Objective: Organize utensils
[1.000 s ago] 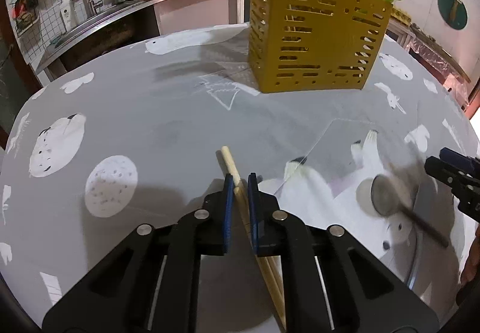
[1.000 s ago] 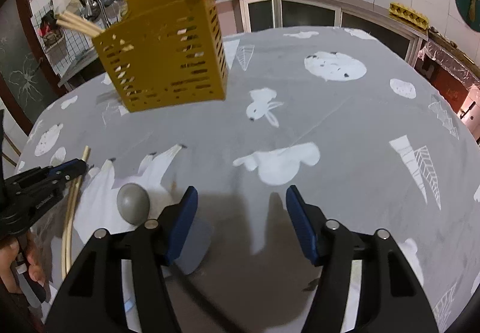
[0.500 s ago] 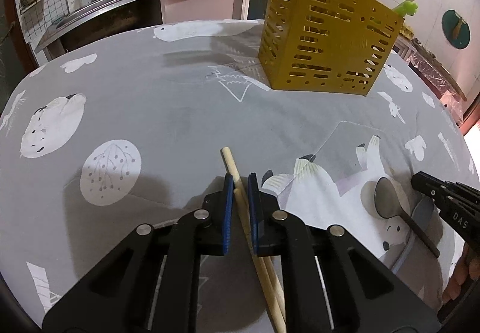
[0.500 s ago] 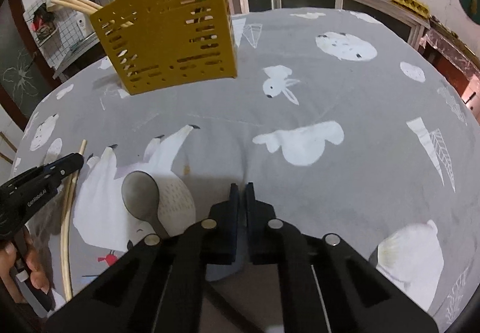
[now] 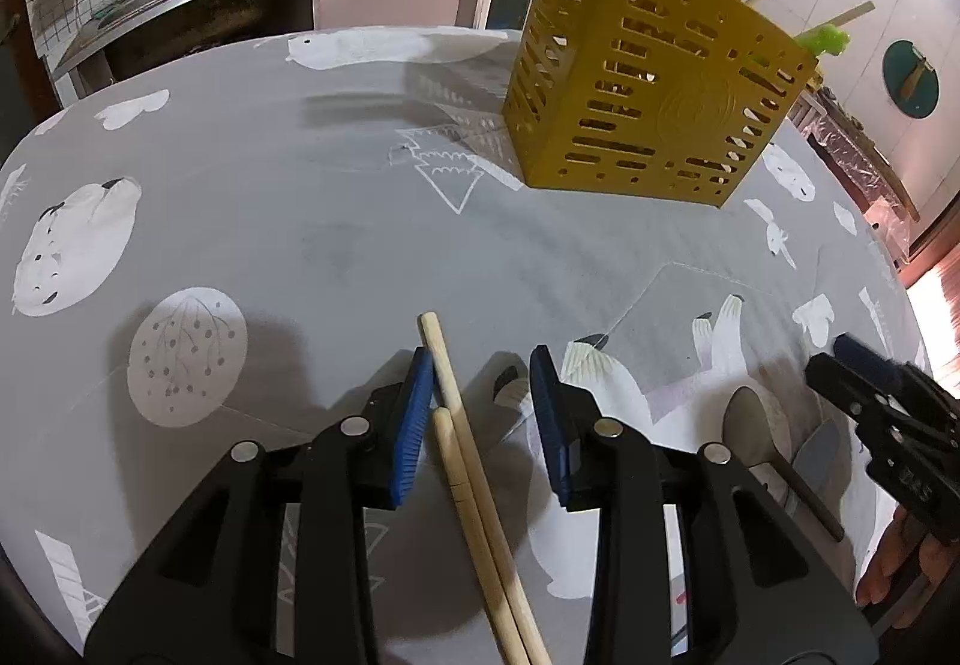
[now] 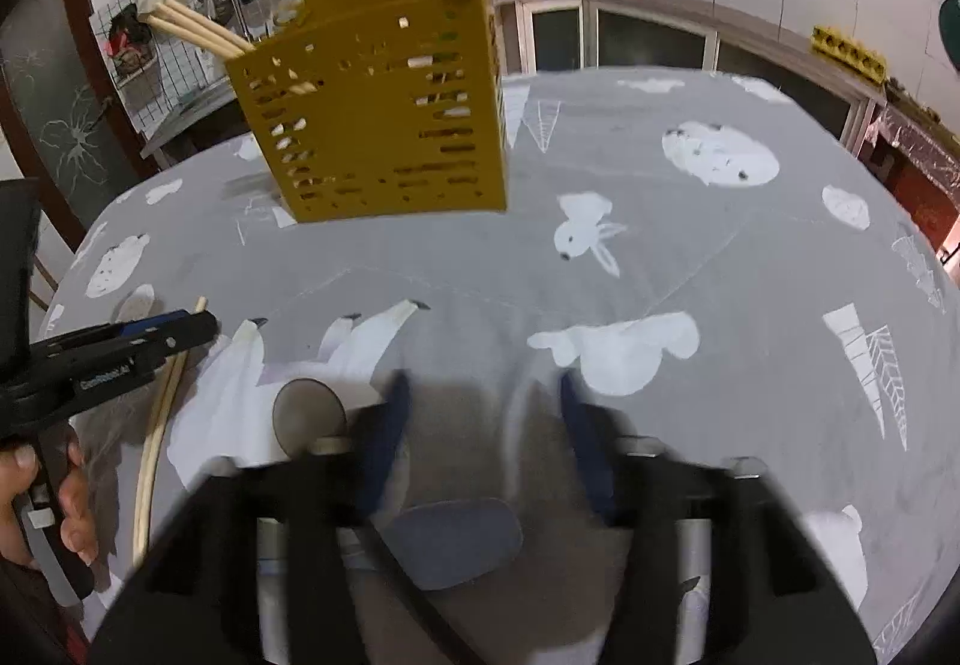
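Now left gripper (image 5: 483,401) opening around chopsticks (image 5: 474,491), right gripper (image 6: 483,443) opening

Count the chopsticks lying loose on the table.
2, side by side on the grey tablecloth: chopsticks between the opening jaws of the left hand-held gripper. More sticks stand in the yellow holder, possibly some hidden.

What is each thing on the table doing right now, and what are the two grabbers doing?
Left hand-held gripper: jaws opening, chopsticks between them.
Right hand-held gripper: jaws opening, blurred, nothing between them.
Chopsticks: lying flat on the tablecloth, side by side.
Spoon: lying on the tablecloth, not held.
Yellow holder: upright, chopsticks already sticking out.
Grey spatula: lying flat under the right hand-held gripper.
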Tool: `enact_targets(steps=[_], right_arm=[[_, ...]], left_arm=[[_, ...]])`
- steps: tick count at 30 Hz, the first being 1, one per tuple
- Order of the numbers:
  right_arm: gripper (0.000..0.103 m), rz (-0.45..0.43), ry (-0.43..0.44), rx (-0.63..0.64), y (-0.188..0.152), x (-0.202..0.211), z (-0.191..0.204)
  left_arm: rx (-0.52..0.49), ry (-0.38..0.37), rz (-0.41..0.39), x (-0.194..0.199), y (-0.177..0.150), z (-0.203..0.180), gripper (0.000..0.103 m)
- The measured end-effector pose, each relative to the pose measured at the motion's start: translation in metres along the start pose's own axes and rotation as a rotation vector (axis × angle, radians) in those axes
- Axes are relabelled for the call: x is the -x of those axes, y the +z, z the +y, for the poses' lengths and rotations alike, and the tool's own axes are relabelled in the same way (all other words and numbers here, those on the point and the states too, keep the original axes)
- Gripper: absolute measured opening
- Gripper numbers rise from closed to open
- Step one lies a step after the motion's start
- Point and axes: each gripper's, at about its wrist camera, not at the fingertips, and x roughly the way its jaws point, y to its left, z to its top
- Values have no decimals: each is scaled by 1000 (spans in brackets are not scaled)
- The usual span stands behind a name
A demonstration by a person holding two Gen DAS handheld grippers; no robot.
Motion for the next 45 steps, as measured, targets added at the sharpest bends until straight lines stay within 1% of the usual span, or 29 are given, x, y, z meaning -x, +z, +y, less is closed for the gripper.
enact_targets(steps=[2, 4, 6, 11, 16, 17, 18, 25, 30, 33, 34, 36, 37, 38, 39, 40, 45], right_arm=[[54, 0, 9, 16, 0, 2, 1], [54, -2, 28, 32, -1, 5, 3], [54, -6, 52, 63, -3, 9, 10], [54, 4, 79, 118, -12, 10, 22], [55, 33, 96, 162, -23, 8, 32], [60, 40, 98, 167, -24, 7, 34], [62, 45, 100, 171, -25, 6, 35], [63, 92, 88, 212, -24, -9, 52], [63, 85, 65, 210, -17, -22, 56], [61, 81, 53, 204, -6, -27, 54], [58, 81, 50, 202, -3, -28, 53], [50, 87, 49, 194, 4, -31, 50], [45, 89, 46, 192, 6, -32, 49], [41, 92, 47, 191, 8, -34, 48], [40, 93, 50, 193, 10, -35, 48], [36, 95, 51, 195, 11, -36, 48], [36, 83, 54, 201, 16, -37, 48]], left_arm=[[-9, 1, 6, 0, -1, -2, 31], [-17, 6, 8, -1, -1, -4, 26], [-23, 13, 10, -2, -1, -5, 5], [-3, -3, 7, -6, 4, -4, 5], [24, -16, -13, -4, 9, -1, 5], [28, -20, -18, -3, 10, 0, 5], [31, -22, -22, -1, 12, 1, 5], [41, -25, -26, -1, 11, 7, 5], [48, -29, -14, -8, 10, 9, 5], [47, -30, -12, -10, 11, 9, 5], [46, -30, -11, -10, 12, 8, 5], [45, -29, -11, -11, 13, 8, 5], [46, -30, -10, -11, 14, 7, 5], [44, -31, -9, -12, 14, 7, 5], [41, -31, -8, -12, 14, 6, 5], [36, -30, -7, -13, 14, 5, 5], [35, -36, -13, -12, 15, 5, 5]])
